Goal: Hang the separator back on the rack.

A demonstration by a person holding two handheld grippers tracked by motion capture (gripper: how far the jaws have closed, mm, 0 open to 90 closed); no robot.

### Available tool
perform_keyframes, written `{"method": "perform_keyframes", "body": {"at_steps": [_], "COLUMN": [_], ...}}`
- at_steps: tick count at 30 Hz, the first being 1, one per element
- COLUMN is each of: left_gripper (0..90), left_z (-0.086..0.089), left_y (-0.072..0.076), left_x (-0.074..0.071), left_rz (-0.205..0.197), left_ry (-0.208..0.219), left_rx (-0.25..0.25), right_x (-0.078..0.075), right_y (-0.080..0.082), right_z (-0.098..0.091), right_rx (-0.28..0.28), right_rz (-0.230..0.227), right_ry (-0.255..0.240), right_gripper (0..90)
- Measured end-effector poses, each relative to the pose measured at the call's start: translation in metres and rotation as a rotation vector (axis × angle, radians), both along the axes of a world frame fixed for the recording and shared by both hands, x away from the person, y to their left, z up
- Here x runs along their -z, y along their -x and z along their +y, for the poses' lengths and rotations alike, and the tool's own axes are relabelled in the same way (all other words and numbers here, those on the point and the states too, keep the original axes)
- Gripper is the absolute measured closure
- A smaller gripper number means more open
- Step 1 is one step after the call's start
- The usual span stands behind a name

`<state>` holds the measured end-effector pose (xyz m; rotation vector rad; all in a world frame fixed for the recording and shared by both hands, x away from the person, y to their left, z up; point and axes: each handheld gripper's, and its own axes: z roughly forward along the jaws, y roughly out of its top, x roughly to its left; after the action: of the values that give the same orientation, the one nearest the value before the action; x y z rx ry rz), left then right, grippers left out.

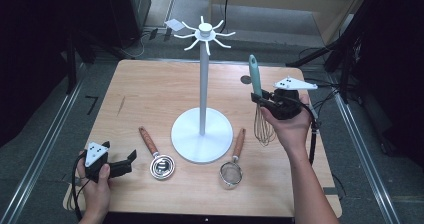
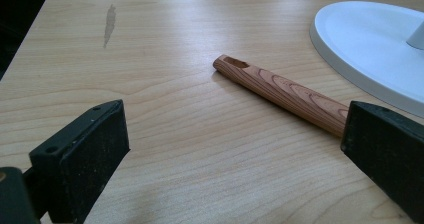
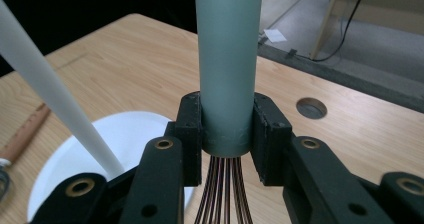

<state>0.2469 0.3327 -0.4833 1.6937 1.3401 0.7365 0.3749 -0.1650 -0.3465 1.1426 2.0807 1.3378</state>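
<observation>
your left gripper [image 1: 131, 159] sits at the near left table edge, jaws wide with nothing between them. the left gripper view has the two black pads [image 2: 82, 156] spread apart over bare wood, and beyond them the wooden handle [image 2: 282, 93] of the small ladle [image 1: 159, 159]; the right pad cuts off its lower end, so the bowl shows in the high view instead. part of the white base [image 2: 372, 49] is clipped at that frame's right edge.

next out, the strainer [image 1: 234, 165] with its wooden handle lies just right of the base, mesh end toward you. mesh detail is too small to make out.

your right gripper [image 1: 266, 102] is raised above the table on the right, jaws narrow and clamped on the whisk [image 1: 259, 104]. the whisk hangs upright: teal handle up, copper wires down. the right gripper view has the pads [image 3: 189, 134] gripping the bottom end of the teal handle [image 3: 227, 64], just above where the wires [image 3: 220, 191] come out; handle top and wire loops are cut off there, and the high view gives the full length. your palm hides most of the gripper body from above.

the stand's pole [image 1: 203, 84] rises from the centre of the table [image 1: 150, 89], well apart from the whisk, with its hook ring [image 1: 205, 33] on top. a round hole [image 3: 311, 107] sits in the tabletop behind the whisk.

no brand or label readable on any tool. a "7"-like mark [image 1: 92, 104] is on the floor left of the table.
</observation>
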Motion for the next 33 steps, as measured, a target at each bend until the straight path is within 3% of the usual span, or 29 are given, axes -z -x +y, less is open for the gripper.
{"method": "perform_keyframes", "body": {"at_steps": [7,33], "left_gripper": [0.0,0.0], "left_z": [0.0,0.0], "left_y": [0.0,0.0], "left_x": [0.0,0.0], "left_rz": [-0.004,-0.003], "left_ry": [0.002,0.003], "left_rx": [0.001,-0.002], "right_x": [-0.009,-0.032], "right_y": [0.011,0.034], "right_z": [0.007,0.028], "right_rx": [-0.041,-0.118], "right_rz": [-0.057,-0.157], "right_ry": [-0.1,-0.21], "right_gripper": [70.7,70.6]}}
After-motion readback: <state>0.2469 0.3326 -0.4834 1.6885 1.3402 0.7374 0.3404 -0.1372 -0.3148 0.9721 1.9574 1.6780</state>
